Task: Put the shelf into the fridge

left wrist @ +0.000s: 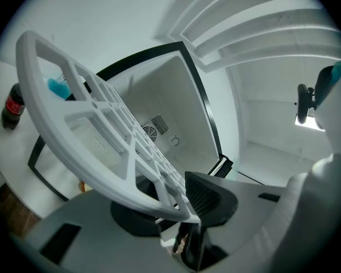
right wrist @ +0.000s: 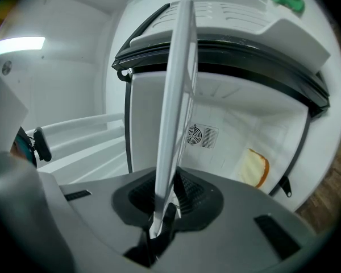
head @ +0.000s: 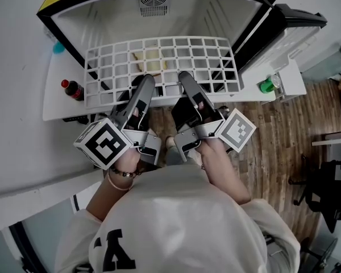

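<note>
shelf (head: 176, 58): white grid panel, held roughly flat at the mouth of the open fridge (head: 102, 21), far edge just past the opening, near edge out over the front
shelf in gripper views: tilted across frame in left gripper view (left wrist: 102, 124), almost edge-on in right gripper view (right wrist: 176, 95)
left gripper (head: 146, 83): clamped on shelf's near rim, left of centre; rim sits between the pads (left wrist: 182, 209)
right gripper (head: 186, 79): clamped on the same rim just beside it; thin edge pinched between the pads (right wrist: 162, 203)
fridge interior: white, fan vent (head: 153, 3) on back wall, door (head: 284, 33) swung open to the right
bread slice (head: 150, 58): lies inside the fridge, seen through the grid; clear of the shelf in right gripper view (right wrist: 254, 166)
cola bottle (head: 73, 89): on white table (head: 57, 95), left of shelf, apart from it
green bottle (head: 267, 85): right of the fridge, by the door
floor (head: 284, 135): wood planks, right side
</note>
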`<state>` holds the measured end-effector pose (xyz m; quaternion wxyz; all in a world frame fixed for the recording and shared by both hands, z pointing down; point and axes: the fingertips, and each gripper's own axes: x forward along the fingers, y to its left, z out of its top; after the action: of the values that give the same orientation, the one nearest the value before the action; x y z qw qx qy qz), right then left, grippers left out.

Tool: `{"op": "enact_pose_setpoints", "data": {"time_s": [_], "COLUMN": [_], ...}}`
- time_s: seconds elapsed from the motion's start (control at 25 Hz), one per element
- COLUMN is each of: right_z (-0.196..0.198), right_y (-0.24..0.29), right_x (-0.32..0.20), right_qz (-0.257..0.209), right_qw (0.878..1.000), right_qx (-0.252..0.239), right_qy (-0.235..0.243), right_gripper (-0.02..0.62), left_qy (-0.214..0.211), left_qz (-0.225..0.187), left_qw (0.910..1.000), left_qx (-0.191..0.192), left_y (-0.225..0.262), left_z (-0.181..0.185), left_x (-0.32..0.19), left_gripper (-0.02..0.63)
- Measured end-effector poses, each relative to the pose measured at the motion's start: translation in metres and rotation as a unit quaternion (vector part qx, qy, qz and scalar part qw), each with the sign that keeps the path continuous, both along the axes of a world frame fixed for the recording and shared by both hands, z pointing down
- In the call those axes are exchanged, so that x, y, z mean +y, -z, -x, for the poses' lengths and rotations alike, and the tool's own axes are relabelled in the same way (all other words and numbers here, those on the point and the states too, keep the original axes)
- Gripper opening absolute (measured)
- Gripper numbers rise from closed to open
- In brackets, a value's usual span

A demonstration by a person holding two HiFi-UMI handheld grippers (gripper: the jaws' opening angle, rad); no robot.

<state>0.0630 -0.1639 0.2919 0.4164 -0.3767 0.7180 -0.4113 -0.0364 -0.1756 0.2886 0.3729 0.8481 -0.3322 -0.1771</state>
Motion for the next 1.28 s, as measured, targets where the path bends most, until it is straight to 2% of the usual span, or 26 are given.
{"op": "enact_pose_setpoints", "data": {"time_s": [0.36, 0.64, 1.28], "right_z": [0.001, 0.002, 0.004], "right_y": [0.002, 0.005, 0.009], "right_x": [-0.006, -0.007, -0.010], "right_qz": [-0.004, -0.019, -0.030], "right_qw": [1.000, 0.999, 0.998], "right_qx": [-0.004, 0.032, 0.063], "right_qy": [-0.002, -0.002, 0.002], "right_gripper": [0.063, 0.063, 0.063], "left_qy": [0.004, 0.007, 0.017], "left_qz": [-0.001, -0.010, -0.034], "left_qw": [1.0000, 0.9999, 0.9989], "left_qx": [0.002, -0.003, -0.027], "left_y": [0.001, 0.001, 0.003], "left_z": [0.000, -0.001, -0.001], "left_x": [-0.008, -0.009, -0.013], "left_gripper": [0.126, 0.126, 0.124]}}
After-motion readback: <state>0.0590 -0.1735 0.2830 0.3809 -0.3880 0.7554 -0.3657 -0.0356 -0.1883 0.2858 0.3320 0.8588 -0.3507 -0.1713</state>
